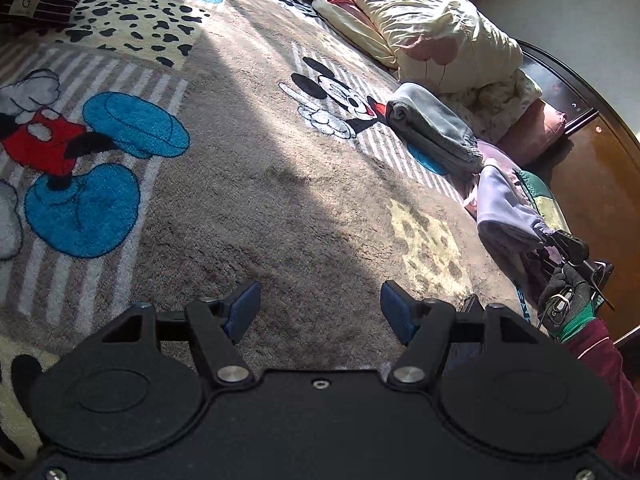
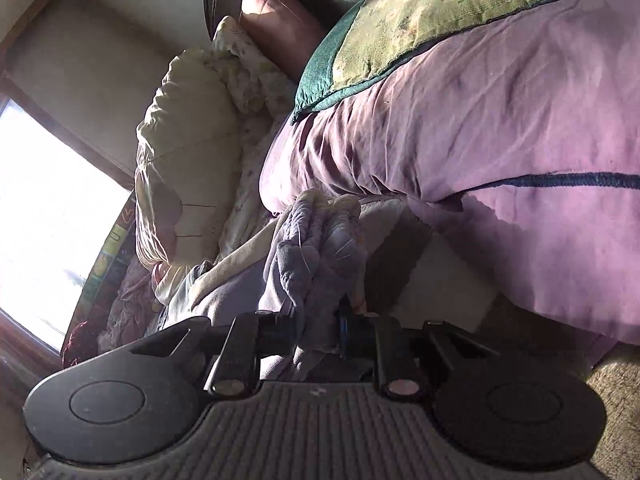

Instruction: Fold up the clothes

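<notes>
My left gripper [image 1: 320, 308] is open and empty, low over the Mickey Mouse blanket [image 1: 260, 184]. My right gripper [image 2: 320, 328] is shut on the gathered cuff of a lavender garment [image 2: 312, 264]. In the left wrist view the same garment [image 1: 504, 216] hangs from the right gripper [image 1: 560, 244] at the bed's right edge. A folded grey garment [image 1: 432, 128] lies on the blanket further back.
A cream quilt [image 1: 432, 28] and a pink pillow [image 1: 532, 132] are piled at the back right by the dark wooden headboard [image 1: 592, 176]. A dark striped garment [image 1: 36, 0] lies at the far left. A purple quilt [image 2: 500, 120] with a green-edged patch [image 2: 420, 20] fills the right wrist view.
</notes>
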Demonstrator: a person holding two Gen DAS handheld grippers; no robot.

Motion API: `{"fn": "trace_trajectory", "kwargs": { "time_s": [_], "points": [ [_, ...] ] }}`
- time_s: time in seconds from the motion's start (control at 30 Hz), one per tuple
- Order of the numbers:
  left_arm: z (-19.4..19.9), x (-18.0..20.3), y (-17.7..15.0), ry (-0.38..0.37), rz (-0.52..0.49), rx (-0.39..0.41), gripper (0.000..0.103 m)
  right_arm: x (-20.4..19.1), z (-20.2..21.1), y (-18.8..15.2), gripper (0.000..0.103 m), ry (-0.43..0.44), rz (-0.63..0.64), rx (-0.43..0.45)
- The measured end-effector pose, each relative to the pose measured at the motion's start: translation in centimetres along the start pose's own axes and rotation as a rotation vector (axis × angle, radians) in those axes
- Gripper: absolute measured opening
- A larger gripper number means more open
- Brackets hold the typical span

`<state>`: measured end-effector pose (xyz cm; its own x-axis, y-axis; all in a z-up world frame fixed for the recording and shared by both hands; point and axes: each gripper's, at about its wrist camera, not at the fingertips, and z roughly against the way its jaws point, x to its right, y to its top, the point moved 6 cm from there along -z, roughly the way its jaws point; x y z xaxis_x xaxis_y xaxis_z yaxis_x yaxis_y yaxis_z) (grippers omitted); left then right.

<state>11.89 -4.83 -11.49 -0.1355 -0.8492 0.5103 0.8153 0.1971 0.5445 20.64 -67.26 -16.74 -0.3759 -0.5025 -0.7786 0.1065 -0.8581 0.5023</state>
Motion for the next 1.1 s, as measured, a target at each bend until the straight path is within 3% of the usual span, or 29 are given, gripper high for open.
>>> {"fn": "trace_trajectory", "kwargs": {
  "time_s": [0.07,0.1,0.23,0.3,0.43,0.53,0.7,0.73,0.77,0.87,0.97,1.03,1.1],
  "points": [
    [-0.2,-0.1,-0.3,0.001,-0.001,-0.010,0.066,-0.2,1.6,0.4,0.020,-0.009,0.000,0.038],
    [-0.4,-0.1,-0.4,0.000,-0.003,-0.016,0.066,0.1,1.1,0.3,0.020,-0.047,0.024,0.011],
    [0.4,0.6,-0.4,-0.015,-0.025,0.004,0.066,1.4,-0.2,0.0,0.037,-0.174,0.085,-0.075],
    [0.9,0.7,-0.4,-0.021,-0.033,0.018,0.066,1.2,1.0,0.4,0.037,-0.188,0.130,-0.023],
    [0.8,0.1,-0.5,-0.013,-0.010,0.006,0.066,1.5,2.0,0.6,0.064,-0.137,0.091,-0.005],
    [0.8,0.3,-0.4,-0.021,-0.006,0.006,0.066,2.9,1.0,-0.4,0.071,-0.088,-0.010,-0.069],
    [0.9,1.1,-0.2,-0.033,-0.024,0.011,0.066,4.7,-0.3,-0.9,0.064,-0.088,-0.083,-0.035],
    [0.9,1.2,-0.2,-0.034,-0.022,0.012,0.066,4.6,-0.6,-0.8,0.052,-0.081,-0.085,-0.042],
    [0.8,1.3,-0.1,-0.036,-0.021,0.013,0.066,4.5,-0.8,-0.9,0.029,-0.068,-0.087,-0.055],
    [1.0,1.5,-0.1,-0.051,-0.018,0.020,0.066,3.1,1.0,-0.9,0.021,-0.033,-0.090,-0.032],
    [1.4,1.7,-0.2,-0.065,-0.024,0.025,0.066,0.0,5.8,-0.6,0.020,0.040,-0.101,0.034],
    [1.5,1.6,-0.3,-0.072,-0.021,0.027,0.066,-1.3,9.4,-0.8,0.021,0.005,-0.057,0.080],
    [1.7,1.6,-0.4,-0.084,-0.015,0.027,0.066,0.0,10.1,-1.9,0.038,-0.092,-0.039,0.040]
  ]
}}
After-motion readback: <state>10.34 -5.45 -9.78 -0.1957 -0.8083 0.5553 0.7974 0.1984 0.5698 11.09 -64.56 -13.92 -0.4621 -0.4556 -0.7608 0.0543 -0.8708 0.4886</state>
